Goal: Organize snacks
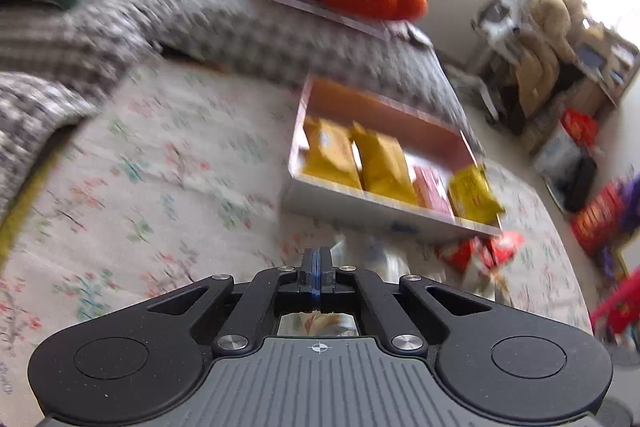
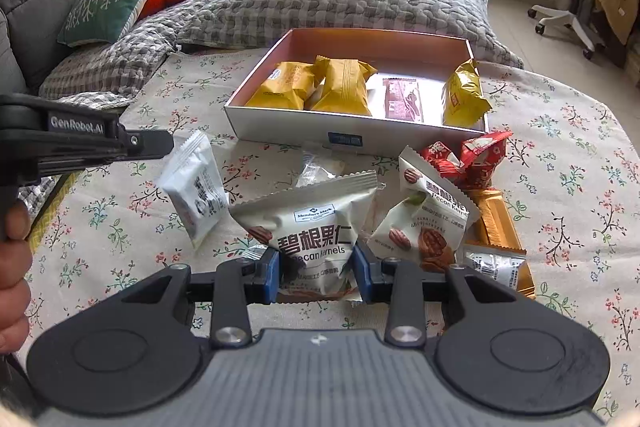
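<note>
A: Jaws first, please. How does each pair stand?

B: On the right gripper (image 2: 316, 269) the blue pads (image 2: 271, 273) sit apart, one on each side of the lower half of a white crinkled foil pecan-kernel packet (image 2: 310, 227). Whether they already press it, I cannot tell. The left gripper (image 1: 319, 269) has its jaws pressed together with nothing between them; its view is motion-blurred.

A: And where does that packet lie?

B: On the floral tablecloth (image 2: 120, 211) covering the bench, in a loose heap: a second pecan packet (image 2: 430, 215) just beside it, a small white sachet (image 2: 196, 187) to the left, red wrapped sweets (image 2: 468, 159) and a gold bar wrapper (image 2: 500, 223) to the right. Beyond stands the shallow silver cardboard box (image 2: 280, 125), holding yellow cakes (image 2: 288, 85).

A: How would it handle?

B: Probably light, puffy, slick and crushable. I'd pinch gently across the body, or the flat crimped seam.
</note>
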